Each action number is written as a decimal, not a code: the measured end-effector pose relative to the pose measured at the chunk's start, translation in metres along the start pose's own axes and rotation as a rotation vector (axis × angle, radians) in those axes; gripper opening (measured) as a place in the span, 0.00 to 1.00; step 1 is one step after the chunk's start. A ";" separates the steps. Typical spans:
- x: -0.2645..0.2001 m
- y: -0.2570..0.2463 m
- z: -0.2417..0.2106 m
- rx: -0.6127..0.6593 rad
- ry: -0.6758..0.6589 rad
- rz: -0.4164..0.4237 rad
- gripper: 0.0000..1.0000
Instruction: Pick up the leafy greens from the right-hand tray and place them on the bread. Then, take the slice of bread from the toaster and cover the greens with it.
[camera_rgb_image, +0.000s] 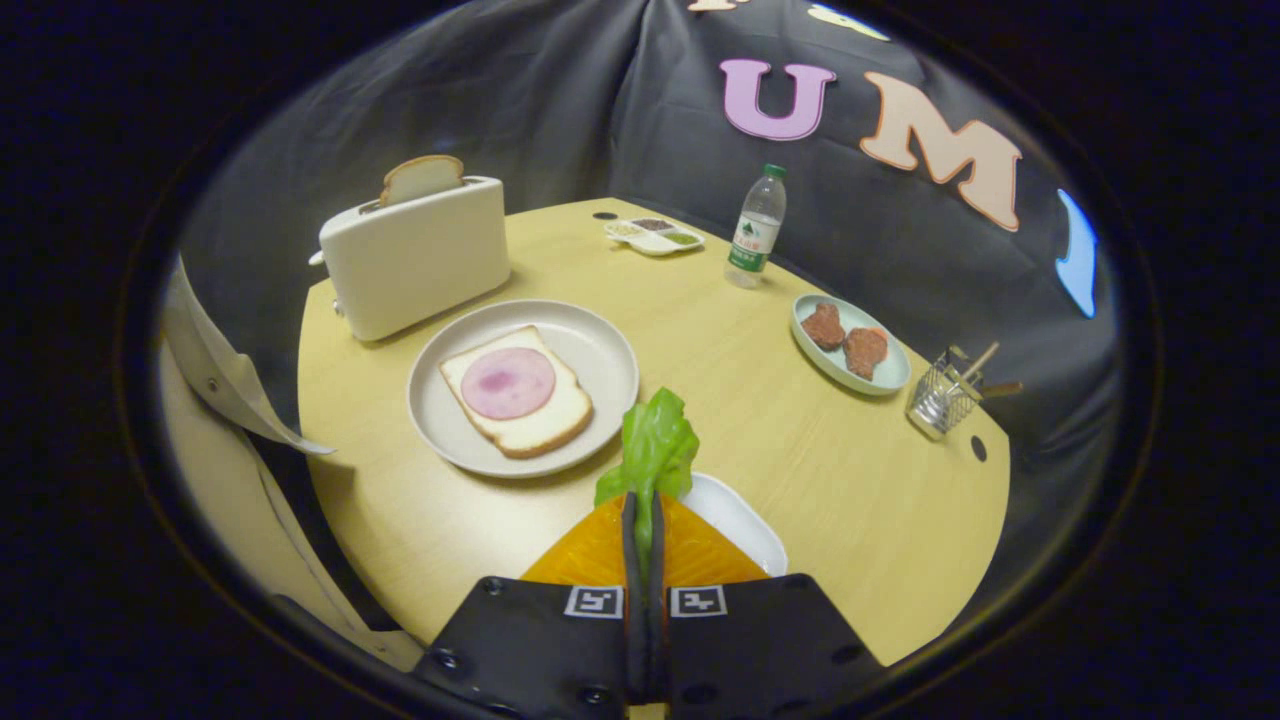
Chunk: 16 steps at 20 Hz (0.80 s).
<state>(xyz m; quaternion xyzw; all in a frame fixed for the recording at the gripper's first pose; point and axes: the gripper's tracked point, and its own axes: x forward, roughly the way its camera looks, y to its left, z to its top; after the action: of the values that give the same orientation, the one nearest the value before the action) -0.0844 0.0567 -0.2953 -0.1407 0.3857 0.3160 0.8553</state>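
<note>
Right up front the claw (644, 520) is pinched tight on the greens (655, 445), both fingers pressed together on the stem end with the leaf sticking up past the tips. So the greens are held above the near edge of a white tray (745, 520), which sits on the worktop (740, 400) just beyond the fingers. Ahead and a bit to the left there's a round plate (600, 350) with a slice of bread (545, 420) lying flat on it, and a pink round of ham (507, 382) on top of the bread. Behind that plate stands a white toaster (415, 255) with another slice (421, 177) poking up out of its slot. Off to the right is a small oval dish (885, 375) holding two brownish patties (845, 340), and next to that a little wire basket (940, 400) with a few sticks in it, can't tell what they are. Further back there's a water bottle (757, 228) standing upright with a green cap, and a small divided dish (653, 236) near the far edge of the worktop.
</note>
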 end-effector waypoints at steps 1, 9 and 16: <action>0.000 0.004 0.006 -0.004 -0.006 0.001 0.03; 0.009 0.034 0.050 -0.041 -0.037 0.041 0.03; 0.028 0.072 0.080 -0.076 -0.048 0.110 0.04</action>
<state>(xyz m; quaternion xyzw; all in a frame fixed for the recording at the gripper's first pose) -0.0715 0.1616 -0.2629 -0.1440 0.3601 0.3801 0.8397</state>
